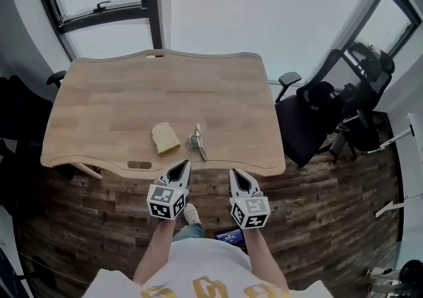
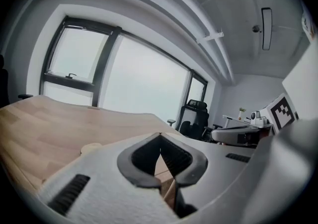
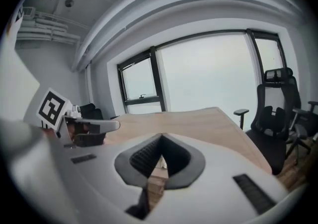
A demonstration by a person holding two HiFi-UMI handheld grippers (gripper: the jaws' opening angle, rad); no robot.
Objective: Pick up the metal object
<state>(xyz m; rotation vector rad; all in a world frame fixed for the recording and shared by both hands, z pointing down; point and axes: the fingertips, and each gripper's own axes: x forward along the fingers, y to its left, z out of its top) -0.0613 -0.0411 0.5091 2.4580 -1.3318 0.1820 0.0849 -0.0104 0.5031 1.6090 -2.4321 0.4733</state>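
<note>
The metal object (image 1: 196, 141), a small shiny piece with a thin handle, lies on the wooden table (image 1: 132, 92) near its front edge. A slice of bread (image 1: 165, 137) lies just left of it. My left gripper (image 1: 186, 164) and right gripper (image 1: 233, 172) are held side by side below the front edge, both pointing at the table and a little short of it. Each is shut with nothing between its jaws. In the left gripper view the left gripper (image 2: 160, 139) has its tips together, and so does the right gripper (image 3: 161, 139) in the right gripper view.
A black office chair (image 1: 317, 118) stands right of the table, with more chairs behind it. Another dark chair (image 1: 23, 115) is at the left. Windows run along the far wall. The floor is dark wood planks, and the person's shoe (image 1: 192, 214) shows below.
</note>
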